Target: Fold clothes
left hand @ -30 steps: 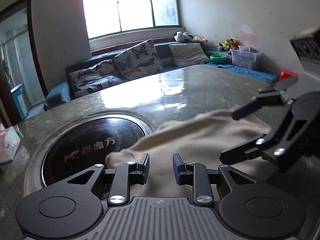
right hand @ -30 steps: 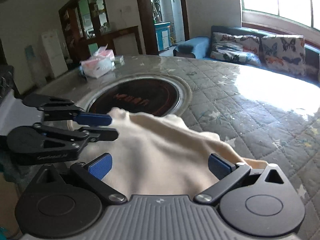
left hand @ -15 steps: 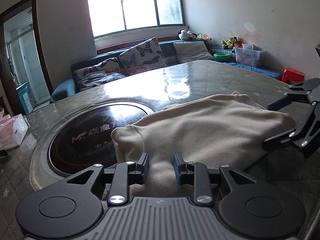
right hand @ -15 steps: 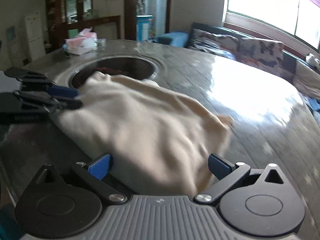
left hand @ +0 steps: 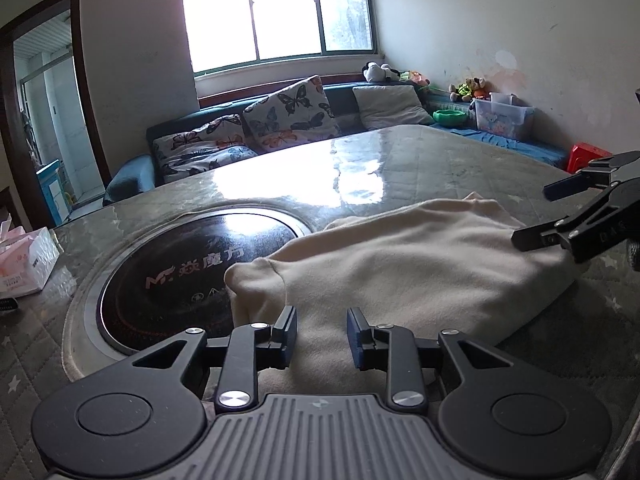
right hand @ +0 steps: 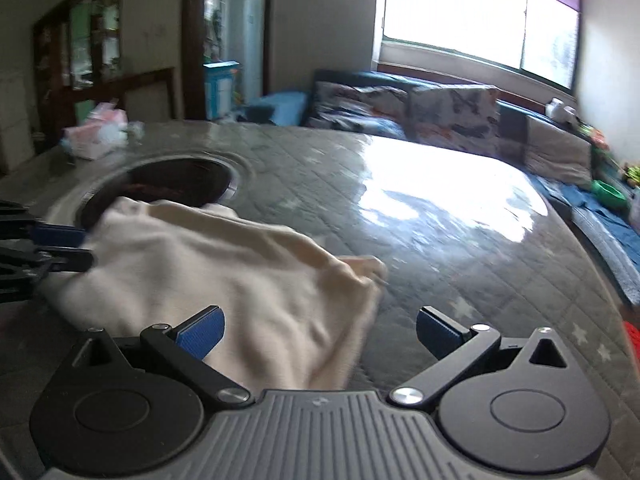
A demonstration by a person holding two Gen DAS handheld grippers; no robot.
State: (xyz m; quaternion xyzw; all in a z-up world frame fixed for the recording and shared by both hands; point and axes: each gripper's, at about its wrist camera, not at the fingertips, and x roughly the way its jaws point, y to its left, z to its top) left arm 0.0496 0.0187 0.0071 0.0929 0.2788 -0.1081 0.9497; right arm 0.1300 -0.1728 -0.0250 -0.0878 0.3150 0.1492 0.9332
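A cream garment lies folded in a loose bundle on the round table, its left end over the dark hotplate. It also shows in the right wrist view. My left gripper is open with a narrow gap, its tips just above the garment's near edge, holding nothing. My right gripper is wide open and empty above the garment's right end. In the left wrist view the right gripper hovers at the garment's right side. The left gripper shows at the left edge of the right wrist view.
A round black hotplate sits sunk in the quilted table. A pink tissue pack lies at the table's left edge. A sofa with butterfly cushions stands behind, under the window. A red stool stands at the right.
Both grippers have pulled back from the garment, which now lies flat on the table. The right gripper has swung to the right. The left gripper's gap has widened a little.
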